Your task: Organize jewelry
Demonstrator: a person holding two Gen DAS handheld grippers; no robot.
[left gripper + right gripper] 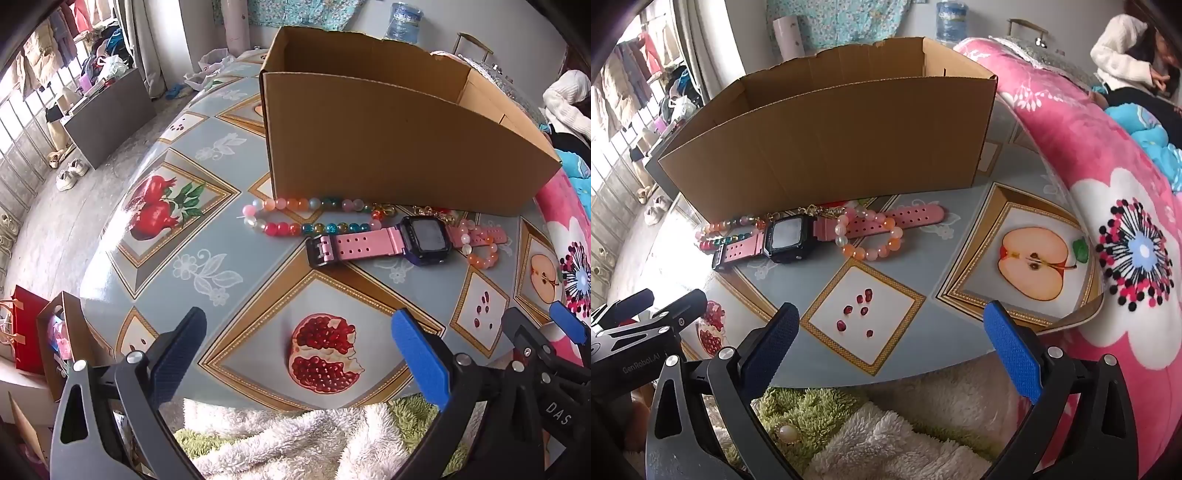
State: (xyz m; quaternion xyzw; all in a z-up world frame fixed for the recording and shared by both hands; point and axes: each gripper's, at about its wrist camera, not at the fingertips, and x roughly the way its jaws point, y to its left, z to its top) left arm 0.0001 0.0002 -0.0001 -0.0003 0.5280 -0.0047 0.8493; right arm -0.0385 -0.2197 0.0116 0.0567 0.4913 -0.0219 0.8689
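The jewelry lies in a loose row just in front of the cardboard box (388, 147), touching or nearly touching its front wall. The watch (424, 240) has a dark square case with a grey, blank face and a pink perforated strap laid out flat, its dark buckle end pointing away from the box's right corner. A long string of beads (306, 218) in pink, orange, white, red and teal lies doubled between the watch and the box, running out past the buckle end. A smaller bracelet (871, 236) of peach, pink and pale beads forms a ring over the strap's holed end, on the side of the watch nearer the box's right corner. Small gold-coloured links show between the watch and the box wall; what they belong to I cannot tell. The box is open-topped, plain brown, and its inside is hidden. The worktop (207, 229) carries a glossy grey-blue cover printed with gold-framed pomegranates, seeds and a halved apple. To the right of the box a pink floral blanket (1108, 229) rises; behind the box are hung clothes, a water jug and a window. The left hand-held gripper (299, 354) and right hand-held gripper (894, 343) both hover near the worktop's front edge, well short of the box, fingers spread wide with nothing between them.
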